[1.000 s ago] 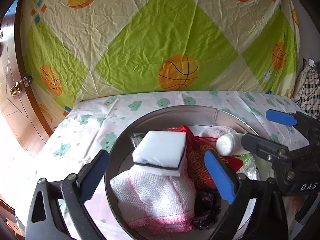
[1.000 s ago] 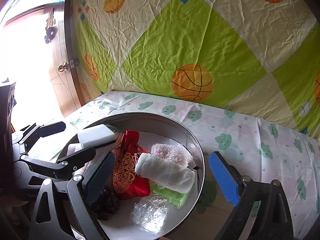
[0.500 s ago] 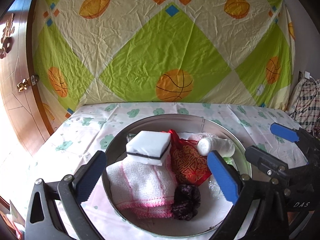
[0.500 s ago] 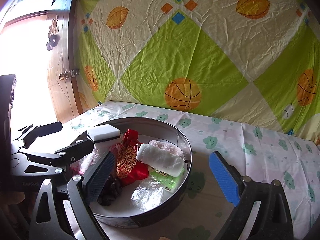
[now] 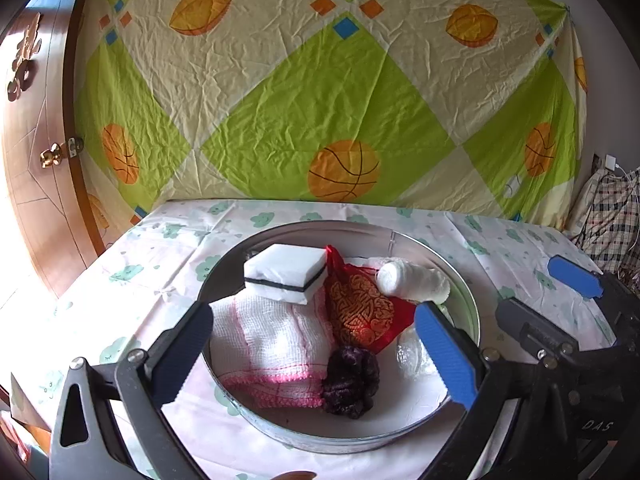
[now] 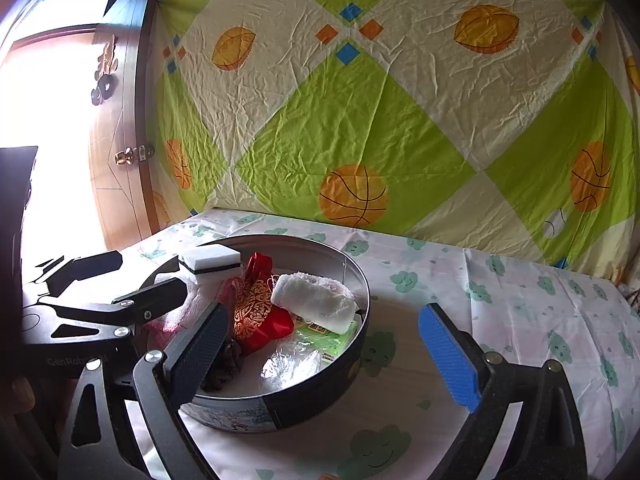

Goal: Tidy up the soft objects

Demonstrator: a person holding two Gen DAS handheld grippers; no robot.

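Note:
A round metal tin (image 5: 466, 300) (image 6: 320, 396) on the bed holds several soft items. Inside lie a white sponge with a black stripe (image 5: 286, 272) (image 6: 212, 258), a white and pink net cloth (image 5: 276, 340), a red and gold pouch (image 5: 362, 312) (image 6: 256, 314), a rolled white towel (image 5: 414, 282) (image 6: 316, 298), a dark scrunchie (image 5: 352, 380), a clear plastic bag (image 6: 290, 362) and a green packet (image 6: 328, 334). My left gripper (image 5: 320, 356) hangs open above the tin's near side. My right gripper (image 6: 324, 356) stands open at the tin's right rim. Neither holds anything.
The bed sheet with green clouds (image 6: 520, 308) spreads to the right of the tin. A green and cream basketball-print cloth (image 5: 320, 100) covers the wall behind. A wooden door (image 5: 36, 168) stands at the left. Checked fabric (image 5: 612, 216) lies at the far right.
Both grippers have drawn back and up from the tin, so it looks smaller and farther. The items inside have not shifted. Both grippers stay open.

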